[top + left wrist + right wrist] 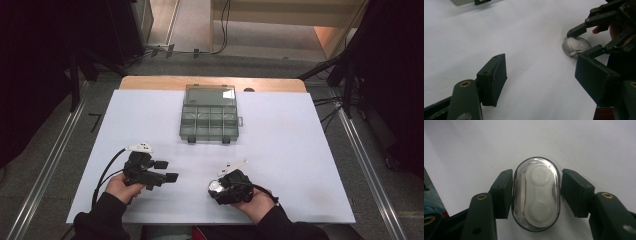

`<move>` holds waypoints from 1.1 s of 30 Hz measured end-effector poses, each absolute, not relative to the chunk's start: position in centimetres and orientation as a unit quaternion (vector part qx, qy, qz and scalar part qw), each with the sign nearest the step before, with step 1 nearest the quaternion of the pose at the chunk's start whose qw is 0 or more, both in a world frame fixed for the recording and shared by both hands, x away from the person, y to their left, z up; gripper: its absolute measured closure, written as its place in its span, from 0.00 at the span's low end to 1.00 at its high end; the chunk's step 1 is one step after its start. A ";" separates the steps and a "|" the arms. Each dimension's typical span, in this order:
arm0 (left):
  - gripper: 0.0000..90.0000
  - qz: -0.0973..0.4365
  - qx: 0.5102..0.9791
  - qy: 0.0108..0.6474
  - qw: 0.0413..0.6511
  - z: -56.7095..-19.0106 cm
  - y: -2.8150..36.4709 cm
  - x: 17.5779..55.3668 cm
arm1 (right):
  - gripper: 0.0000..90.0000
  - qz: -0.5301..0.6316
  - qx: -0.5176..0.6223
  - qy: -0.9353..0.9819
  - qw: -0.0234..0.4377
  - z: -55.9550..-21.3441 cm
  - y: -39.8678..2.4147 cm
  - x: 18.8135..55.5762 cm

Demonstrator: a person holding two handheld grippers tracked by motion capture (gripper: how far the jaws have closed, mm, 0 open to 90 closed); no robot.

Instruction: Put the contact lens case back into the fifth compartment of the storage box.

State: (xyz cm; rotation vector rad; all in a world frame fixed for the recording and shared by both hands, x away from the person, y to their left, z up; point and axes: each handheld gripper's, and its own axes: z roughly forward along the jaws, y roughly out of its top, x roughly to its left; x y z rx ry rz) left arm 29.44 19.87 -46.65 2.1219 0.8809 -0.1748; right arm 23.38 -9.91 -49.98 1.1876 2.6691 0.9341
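Note:
A clear oval case (536, 195) with a white two-cup lens holder inside lies on the white tabletop (574, 142). My right gripper (536, 191) straddles it, one black pad against each long side. From the high view the case (215, 187) sits at the front middle, under the right gripper (218, 190) held by a hand. My left gripper (167, 170) rests at the front left, pointing right, its jaws open and nothing between them. In the left gripper view, the left gripper (541, 75) looks across at the case (575, 46) between the right gripper's fingers (576, 31).
A grey-clear compartment box (208, 120) with its lid raised stands at the back middle of the white tabletop (290, 145). Dark stands and cables flank the table on both sides. Metal rails run along the floor left and right.

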 end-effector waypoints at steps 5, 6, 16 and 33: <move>0.29 -0.070 0.841 0.349 0.406 -46.6 19.9 29.4 | 0.50 0.304 0.384 0.871 0.026 -49.9 -10.0 23.7; 0.29 -0.070 0.842 0.349 0.406 -46.6 19.9 29.4 | 0.51 0.306 0.383 0.871 0.022 -49.9 -10.1 23.8; 0.29 -0.071 0.840 0.350 0.408 -46.6 19.9 29.4 | 0.52 0.310 0.386 0.869 -0.011 -49.6 -10.6 24.6; 0.29 -0.073 0.839 0.349 0.410 -46.6 20.0 29.5 | 0.52 0.341 0.409 0.845 -0.048 -48.6 -12.3 25.9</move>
